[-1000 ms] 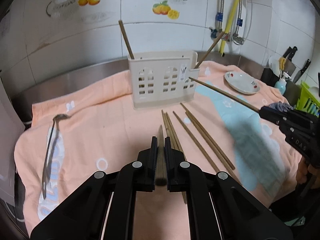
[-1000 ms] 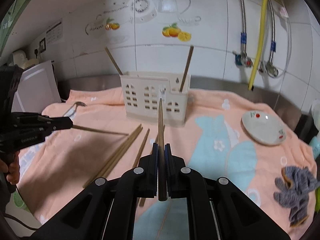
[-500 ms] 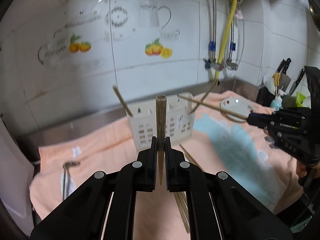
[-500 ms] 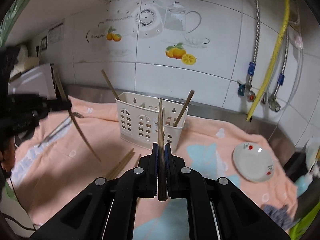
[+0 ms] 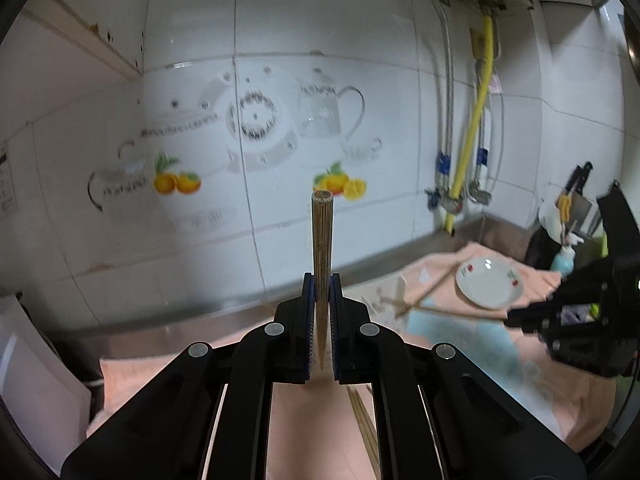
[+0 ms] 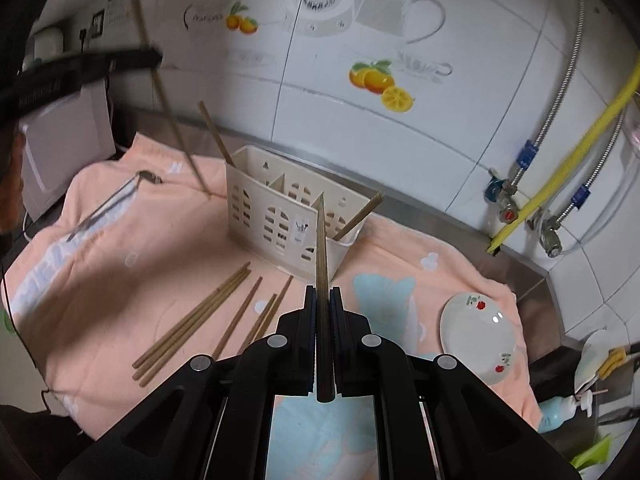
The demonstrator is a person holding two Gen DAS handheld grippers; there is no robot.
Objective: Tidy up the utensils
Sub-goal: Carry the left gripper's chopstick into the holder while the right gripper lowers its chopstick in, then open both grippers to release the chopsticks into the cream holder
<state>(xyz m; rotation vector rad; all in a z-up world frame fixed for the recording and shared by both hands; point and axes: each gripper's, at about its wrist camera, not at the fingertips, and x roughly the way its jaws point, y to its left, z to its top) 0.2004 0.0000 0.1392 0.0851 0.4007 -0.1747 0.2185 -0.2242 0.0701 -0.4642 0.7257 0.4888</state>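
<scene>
In the left wrist view my left gripper [image 5: 321, 280] is shut on a wooden chopstick [image 5: 322, 232] that stands up in front of the tiled wall. In the right wrist view my right gripper [image 6: 321, 292] is shut on another chopstick [image 6: 321, 248], whose tip points at the cream utensil holder [image 6: 280, 216]. Two chopsticks [image 6: 216, 136] lean in that holder. Several loose chopsticks [image 6: 200, 320] and a metal spoon [image 6: 108, 204] lie on the peach towel [image 6: 120, 280]. The left gripper [image 6: 152, 58] hangs high at the upper left, its chopstick [image 6: 172, 128] slanting down.
A small white plate [image 6: 476, 336] sits on the towel at the right. Pipes and a yellow hose [image 6: 560, 168] run down the wall behind it. A white board [image 6: 68, 148] leans at the left. Knives and a bottle [image 5: 564, 256] stand at the far right.
Both grippers have risen with their chopsticks. The left chopstick has left the towel and now stands up, and the left view has swung from the towel to the wall.
</scene>
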